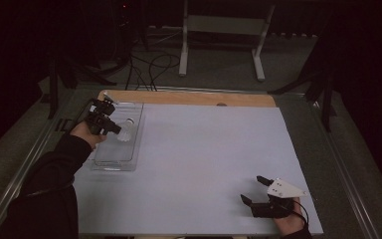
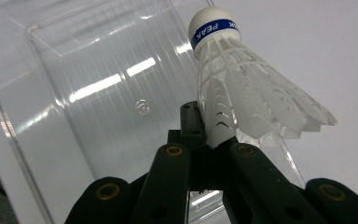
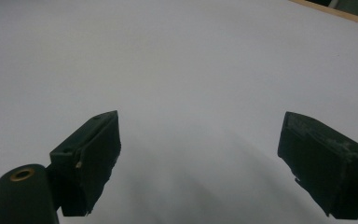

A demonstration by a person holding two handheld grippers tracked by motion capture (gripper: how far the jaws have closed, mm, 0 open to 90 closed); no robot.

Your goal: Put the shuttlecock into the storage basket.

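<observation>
From the high view I see a pale surface [image 1: 204,164] with a strip of bare wood along its far edge. On its left side lies a clear plastic tray [image 1: 129,159], long and shallow, running away from me.

My left gripper [image 1: 113,127] is over that tray, held by a hand in a dark sleeve. Its jaws are pressed together on the edge of a white shuttlecock [image 1: 126,130]. In the left gripper view the shuttlecock [image 2: 242,93] is pinched by the lower rim of its plastic skirt, and it leans up and away from the jaws, with its rounded white cap at the top. A blue band with white lettering circles the cap. The clear tray [image 2: 74,93] lies behind and below it, catching bright reflections. I cannot tell whether the shuttlecock touches the tray.

My right gripper [image 1: 256,191] is at the near right corner of the surface, well apart from the tray. Its jaws are spread wide with nothing between them. In the right gripper view the two black jaws frame bare pale surface [image 3: 191,70].
</observation>
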